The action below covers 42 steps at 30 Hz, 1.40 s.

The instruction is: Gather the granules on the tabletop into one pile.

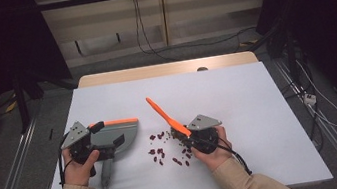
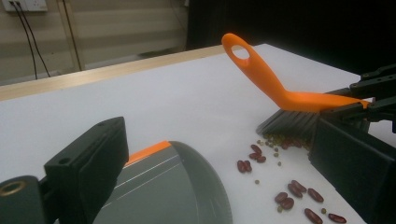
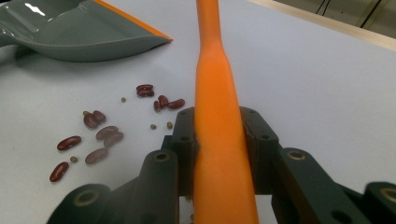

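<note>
Lower centre of the high view: right gripper (image 1: 186,135) is clamped tight on the orange brush (image 1: 164,116), bristles down beside the scattered beans (image 1: 165,150), so it can sweep them left into the grey dustpan (image 1: 117,135). Left gripper (image 1: 93,138) pins that dustpan by its handle, mouth facing the beans. Left gripper view adds small green beans (image 2: 276,140) under the bristles; right gripper view shows both jaws squeezing the brush handle.

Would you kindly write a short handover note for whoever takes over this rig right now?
Right hand-held gripper: shut on the orange plastic brush, bristles down by the beans.
Left hand-held gripper: at the grey plastic dustpan with orange edge; grip cannot be told. The pan lies flat on the white table.
Done: both tools in hand.
Left: the red kidney beans and small green beans lie loose between brush and pan; sweep them in.
</note>
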Available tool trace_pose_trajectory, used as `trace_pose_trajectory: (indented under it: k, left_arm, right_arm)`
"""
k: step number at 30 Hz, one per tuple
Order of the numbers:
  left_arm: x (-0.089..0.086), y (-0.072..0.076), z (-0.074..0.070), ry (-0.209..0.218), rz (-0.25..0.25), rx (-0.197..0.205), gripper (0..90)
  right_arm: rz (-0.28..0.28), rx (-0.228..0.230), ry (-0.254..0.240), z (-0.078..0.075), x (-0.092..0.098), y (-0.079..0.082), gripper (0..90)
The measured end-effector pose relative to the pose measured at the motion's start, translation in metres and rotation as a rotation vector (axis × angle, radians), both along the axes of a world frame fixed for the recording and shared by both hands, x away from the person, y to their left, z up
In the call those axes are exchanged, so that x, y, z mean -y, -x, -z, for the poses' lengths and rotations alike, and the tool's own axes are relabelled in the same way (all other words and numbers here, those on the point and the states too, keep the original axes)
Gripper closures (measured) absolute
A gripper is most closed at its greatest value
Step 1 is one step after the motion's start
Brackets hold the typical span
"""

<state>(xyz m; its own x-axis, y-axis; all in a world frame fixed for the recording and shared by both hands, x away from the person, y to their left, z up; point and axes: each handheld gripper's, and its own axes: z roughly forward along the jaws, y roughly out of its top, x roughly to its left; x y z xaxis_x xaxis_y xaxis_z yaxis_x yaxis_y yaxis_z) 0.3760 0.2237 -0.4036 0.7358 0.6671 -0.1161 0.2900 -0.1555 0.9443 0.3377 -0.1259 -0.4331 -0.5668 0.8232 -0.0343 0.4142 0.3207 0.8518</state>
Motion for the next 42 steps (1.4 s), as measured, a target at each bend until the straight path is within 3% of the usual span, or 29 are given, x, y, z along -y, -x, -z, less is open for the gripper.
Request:
trace_pose_trajectory:
  k: [13, 23, 33, 37, 42]
  left_arm:
    - [0.001, 0.0, 0.001, -0.001, 0.006, -0.003, 4.9]
    - [0.0, 0.0, 0.001, -0.004, 0.001, -0.006, 5.0]
    - [0.0, 0.0, 0.001, -0.004, 0.006, -0.003, 5.0]
    - [0.001, 0.0, 0.001, -0.003, 0.006, -0.003, 5.0]
    - [0.001, 0.001, 0.001, -0.002, 0.005, -0.003, 5.0]
  right_arm:
    - [-0.033, -0.005, -0.001, -0.001, -0.002, 0.002, 70.1]
    - [-0.021, 0.009, -0.002, -0.003, 0.003, 0.0, 70.5]
    - [0.008, 0.033, -0.101, -0.019, 0.021, -0.005, 70.6]
    - [-0.001, 0.038, -0.141, -0.026, 0.023, -0.005, 70.6]
    - [-0.041, 0.012, -0.194, -0.027, 0.016, 0.0, 70.6]
